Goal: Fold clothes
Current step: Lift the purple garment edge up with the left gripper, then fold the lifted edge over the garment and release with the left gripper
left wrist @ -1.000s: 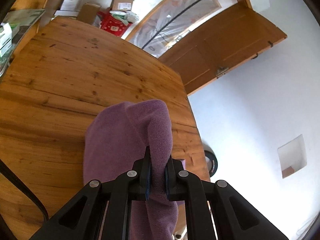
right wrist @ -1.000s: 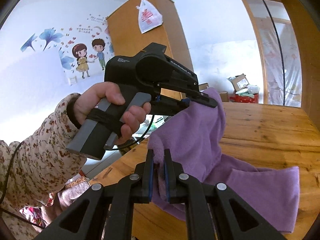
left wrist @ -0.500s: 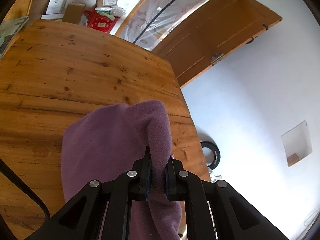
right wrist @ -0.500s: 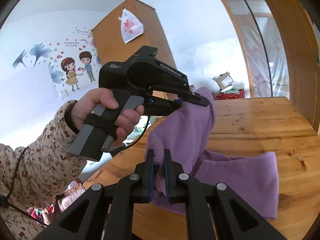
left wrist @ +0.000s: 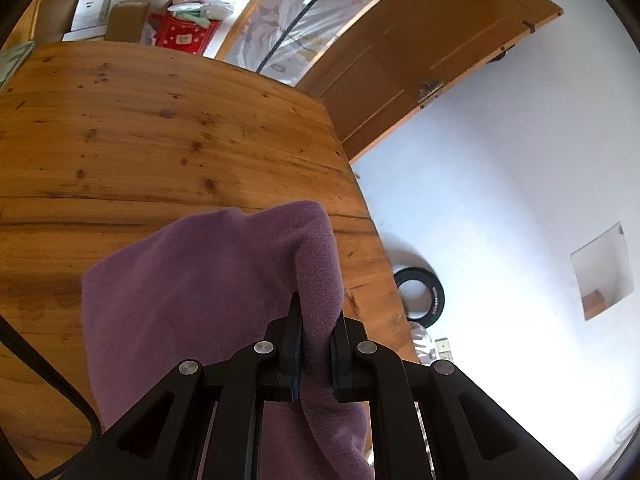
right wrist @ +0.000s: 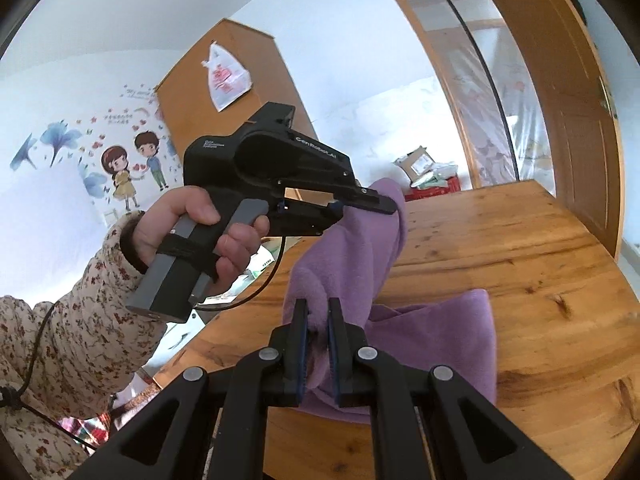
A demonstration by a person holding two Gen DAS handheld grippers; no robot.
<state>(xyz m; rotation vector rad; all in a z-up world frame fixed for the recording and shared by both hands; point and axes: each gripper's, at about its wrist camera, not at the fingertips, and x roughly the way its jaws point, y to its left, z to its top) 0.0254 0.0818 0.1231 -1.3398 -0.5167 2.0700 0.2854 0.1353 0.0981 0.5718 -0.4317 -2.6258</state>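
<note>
Fold step in hand: we pinch the purple cloth (right wrist: 352, 256) with both grippers, left gripper (left wrist: 316, 354) and right gripper (right wrist: 318, 354) each clamped on a raised edge, the far part lying on the wooden table (right wrist: 520, 240). Next, we judge, carry both corners across and lay them flat.

Soft cloth on varnished wood

The purple garment (left wrist: 208, 288) is matt, fuzzy fleece; the surface (left wrist: 160, 140) is knotty pine with a mild sheen; both tongs (left wrist: 316, 344) (right wrist: 318, 340) are matt black plastic with bright metal pins.
</note>
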